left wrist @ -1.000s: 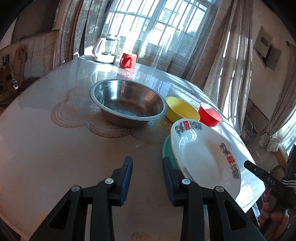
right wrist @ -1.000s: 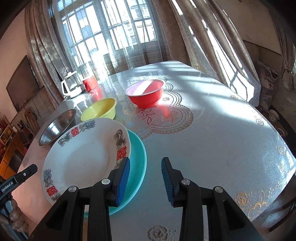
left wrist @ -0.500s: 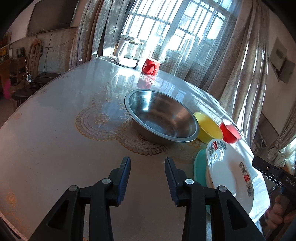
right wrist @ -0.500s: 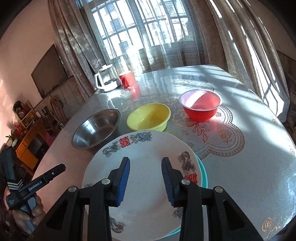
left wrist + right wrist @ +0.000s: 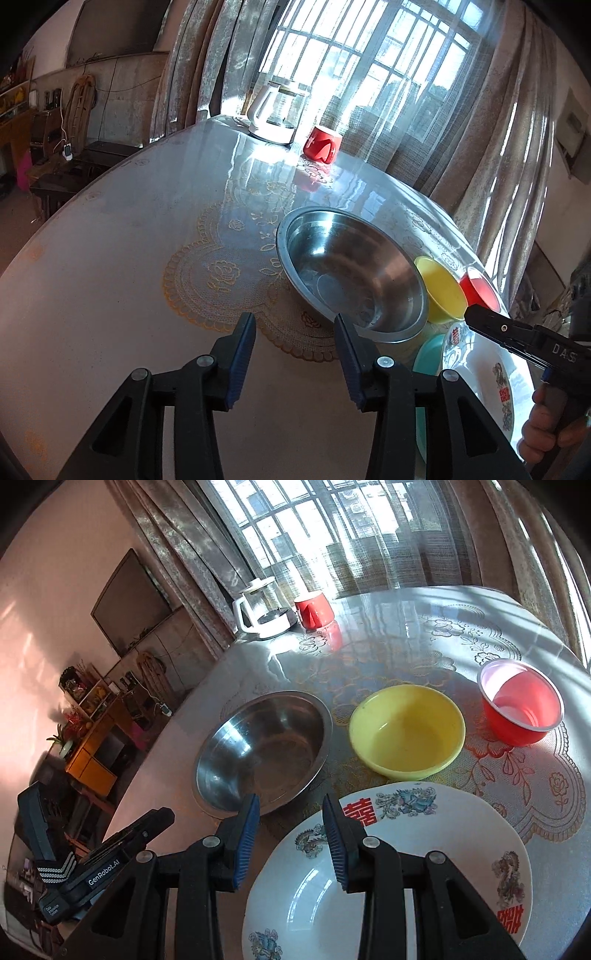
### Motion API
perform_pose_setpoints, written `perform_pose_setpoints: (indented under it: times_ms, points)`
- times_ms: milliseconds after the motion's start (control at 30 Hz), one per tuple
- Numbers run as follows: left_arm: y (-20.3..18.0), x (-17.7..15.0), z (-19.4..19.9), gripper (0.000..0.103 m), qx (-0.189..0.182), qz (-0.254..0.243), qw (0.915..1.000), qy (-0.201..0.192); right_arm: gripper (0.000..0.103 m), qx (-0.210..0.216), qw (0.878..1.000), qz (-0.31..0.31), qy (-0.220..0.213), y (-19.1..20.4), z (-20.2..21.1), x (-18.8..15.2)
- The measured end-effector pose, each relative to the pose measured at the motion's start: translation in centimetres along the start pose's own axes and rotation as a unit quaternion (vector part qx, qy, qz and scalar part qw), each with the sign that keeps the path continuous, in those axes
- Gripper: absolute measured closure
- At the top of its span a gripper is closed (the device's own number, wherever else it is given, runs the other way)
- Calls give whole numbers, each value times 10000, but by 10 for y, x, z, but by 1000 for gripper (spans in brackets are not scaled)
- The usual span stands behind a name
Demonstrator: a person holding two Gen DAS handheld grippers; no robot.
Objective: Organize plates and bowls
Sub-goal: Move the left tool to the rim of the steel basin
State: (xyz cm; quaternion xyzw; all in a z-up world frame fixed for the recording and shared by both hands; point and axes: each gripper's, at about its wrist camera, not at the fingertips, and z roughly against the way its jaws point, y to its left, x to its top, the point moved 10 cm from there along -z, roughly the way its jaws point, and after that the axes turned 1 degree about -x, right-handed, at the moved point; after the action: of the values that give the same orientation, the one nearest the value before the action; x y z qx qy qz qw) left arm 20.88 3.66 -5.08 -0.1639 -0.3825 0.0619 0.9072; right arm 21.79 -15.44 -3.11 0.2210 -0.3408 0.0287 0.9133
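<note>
The left gripper [image 5: 293,334] hangs over the table [image 5: 110,314] near the steel bowl [image 5: 351,273], jaws opening, nothing between. The right gripper [image 5: 290,818] hovers at the plate [image 5: 406,849] rim, jaws narrowly apart and empty.

Three bowls are sitting on the table [image 5: 554,635]: one steel bowl [image 5: 262,749] at the left, one yellow bowl [image 5: 406,734] in the middle, and one red bowl [image 5: 521,712] at the right. Two plates are lying stacked at the near edge: one white patterned plate [image 5: 424,853] resting on one teal plate [image 5: 428,350]. At the far side, one red mug [image 5: 314,609] is standing beside one glass kettle [image 5: 262,609].
</note>
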Motion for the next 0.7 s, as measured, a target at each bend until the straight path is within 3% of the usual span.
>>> perform_pose_setpoints:
  times_ms: [567, 700]
  points:
    - [5, 24, -48, 61, -156, 250, 9993, 208, 67, -516, 9973, 39, 518, -14, -63, 22]
    - [3, 22, -58, 77, -187, 157, 9994, 249, 67, -626, 9961, 86, 615, -16, -74, 21]
